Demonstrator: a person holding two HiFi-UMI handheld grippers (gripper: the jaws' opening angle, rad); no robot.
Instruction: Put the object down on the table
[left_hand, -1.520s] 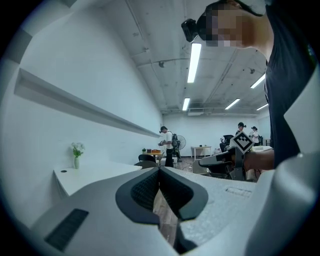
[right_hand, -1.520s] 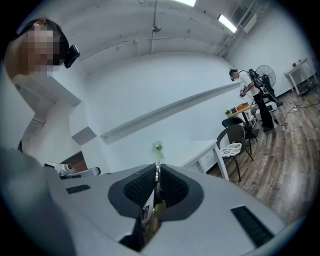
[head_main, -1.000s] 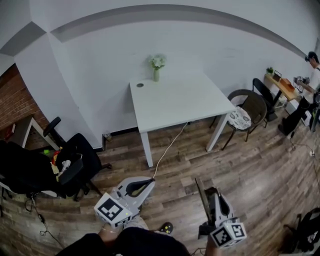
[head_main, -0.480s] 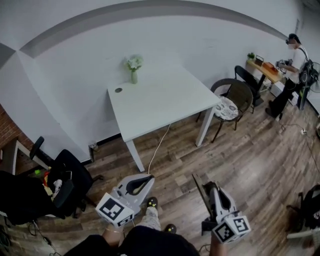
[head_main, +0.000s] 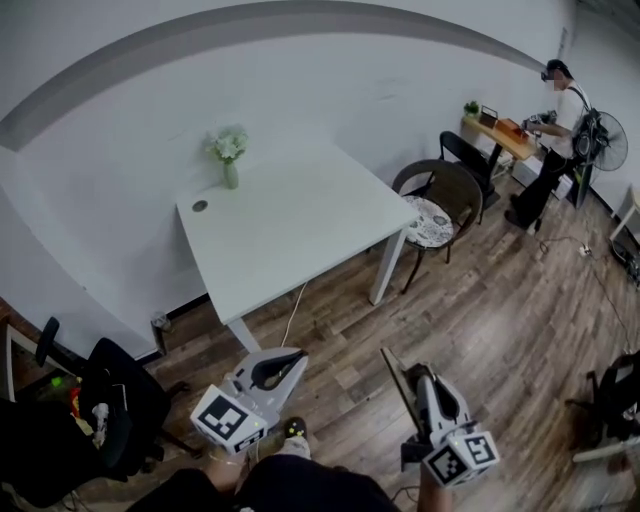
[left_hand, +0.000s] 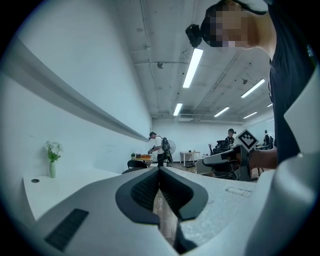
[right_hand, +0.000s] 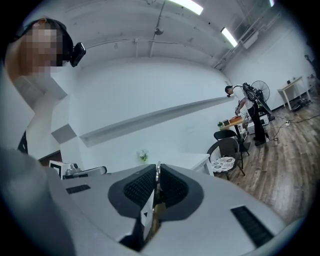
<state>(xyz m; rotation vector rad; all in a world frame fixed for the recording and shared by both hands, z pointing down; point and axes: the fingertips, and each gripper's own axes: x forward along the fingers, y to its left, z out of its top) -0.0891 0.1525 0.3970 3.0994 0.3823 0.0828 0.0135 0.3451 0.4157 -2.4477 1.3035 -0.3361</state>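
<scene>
Object (head_main: 393, 372), thin, flat, edge-on, pinched between right gripper (right_hand: 157, 172) jaws

A thin, flat object (head_main: 394, 372), pale and tan along its edge, stands edge-up, pinched in the right gripper (head_main: 418, 380), held in the air, well apart from the white table (head_main: 290, 225).

Bright, even light falls from the ceiling strip lights (left_hand: 193, 66), and the shadows under the table (head_main: 290, 225) are soft. The wide lens bends the grey band (head_main: 300, 18) on the wall into an arc. Both gripper views darken at their round edges.
</scene>
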